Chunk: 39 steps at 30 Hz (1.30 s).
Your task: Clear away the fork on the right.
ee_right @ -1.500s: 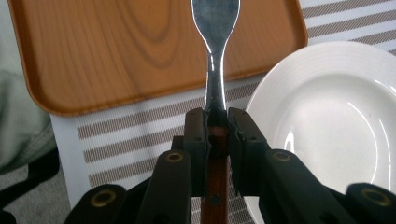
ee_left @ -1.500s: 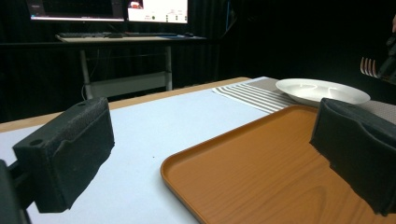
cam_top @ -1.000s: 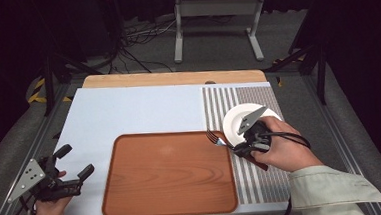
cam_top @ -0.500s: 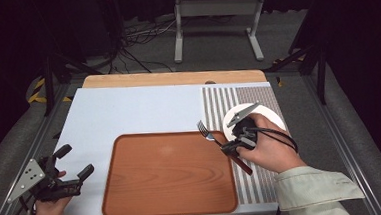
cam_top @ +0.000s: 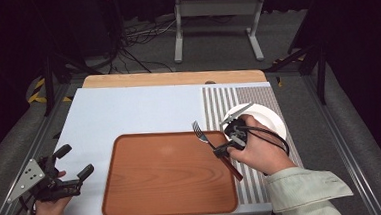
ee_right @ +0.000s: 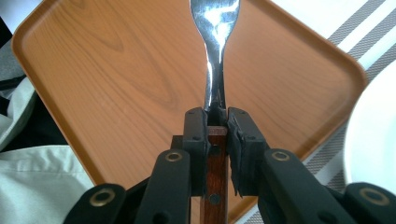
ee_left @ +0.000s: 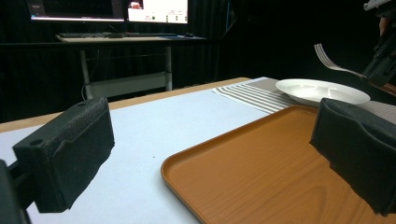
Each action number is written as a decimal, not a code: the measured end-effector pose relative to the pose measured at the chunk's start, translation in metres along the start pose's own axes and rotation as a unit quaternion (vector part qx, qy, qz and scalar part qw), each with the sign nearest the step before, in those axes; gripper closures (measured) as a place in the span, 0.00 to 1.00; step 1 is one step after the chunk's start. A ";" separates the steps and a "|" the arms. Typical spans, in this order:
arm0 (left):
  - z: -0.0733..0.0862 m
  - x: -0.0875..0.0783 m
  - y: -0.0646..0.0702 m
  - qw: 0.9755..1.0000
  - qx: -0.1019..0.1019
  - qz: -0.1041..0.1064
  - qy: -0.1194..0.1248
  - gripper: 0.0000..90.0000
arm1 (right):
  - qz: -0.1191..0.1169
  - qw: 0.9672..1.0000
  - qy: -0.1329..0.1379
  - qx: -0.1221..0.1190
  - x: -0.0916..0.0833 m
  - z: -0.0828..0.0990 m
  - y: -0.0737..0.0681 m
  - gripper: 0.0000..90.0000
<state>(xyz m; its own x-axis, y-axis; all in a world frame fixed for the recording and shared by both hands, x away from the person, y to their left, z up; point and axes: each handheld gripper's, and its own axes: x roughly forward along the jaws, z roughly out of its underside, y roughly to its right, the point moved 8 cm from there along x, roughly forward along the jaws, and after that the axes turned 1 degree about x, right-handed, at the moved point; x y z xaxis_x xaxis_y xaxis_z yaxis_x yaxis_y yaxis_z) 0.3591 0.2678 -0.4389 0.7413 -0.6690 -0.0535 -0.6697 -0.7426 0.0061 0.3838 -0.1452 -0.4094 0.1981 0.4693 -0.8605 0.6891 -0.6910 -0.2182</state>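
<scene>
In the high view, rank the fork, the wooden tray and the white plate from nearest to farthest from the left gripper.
From the left gripper:
1. Wooden tray, just to its right on the mat.
2. Fork, held by the right gripper above the tray's far right corner.
3. White plate, farthest right, on the striped mat.

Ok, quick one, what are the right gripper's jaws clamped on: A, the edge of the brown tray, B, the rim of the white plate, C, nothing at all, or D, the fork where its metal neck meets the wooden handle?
D: the right gripper pinches the fork at the top of its wooden handle, tines out over the brown tray; the white plate lies apart.
</scene>
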 end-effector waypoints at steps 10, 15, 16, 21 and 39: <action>0.000 0.000 0.000 1.000 0.001 0.000 0.000 0.00 | 0.002 0.999 -0.019 0.048 0.019 0.004 0.000 0.88; 0.000 0.000 0.000 1.000 0.000 0.000 0.000 0.00 | 0.000 0.997 -0.028 0.066 0.028 0.006 0.001 0.87; 0.000 0.000 0.000 1.000 0.000 0.000 0.000 0.00 | -0.001 0.997 -0.029 0.071 0.030 0.006 0.001 0.87; 0.000 -0.001 0.000 1.000 0.001 0.000 -0.001 0.00 | -0.003 0.996 -0.040 0.083 0.039 0.008 0.000 0.87; 0.000 -0.001 -0.001 1.000 -0.004 0.001 0.000 0.00 | -0.001 0.992 -0.065 0.109 0.057 0.012 0.000 0.87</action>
<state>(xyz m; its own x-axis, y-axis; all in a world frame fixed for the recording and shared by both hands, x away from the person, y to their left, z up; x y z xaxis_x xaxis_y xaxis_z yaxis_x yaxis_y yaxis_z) 0.3587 0.2690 -0.4389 0.7402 -0.6703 -0.0534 -0.6706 -0.7417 0.0146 0.3863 -0.1251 -0.4643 0.0949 0.4062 -0.9088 0.5189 -0.7993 -0.3031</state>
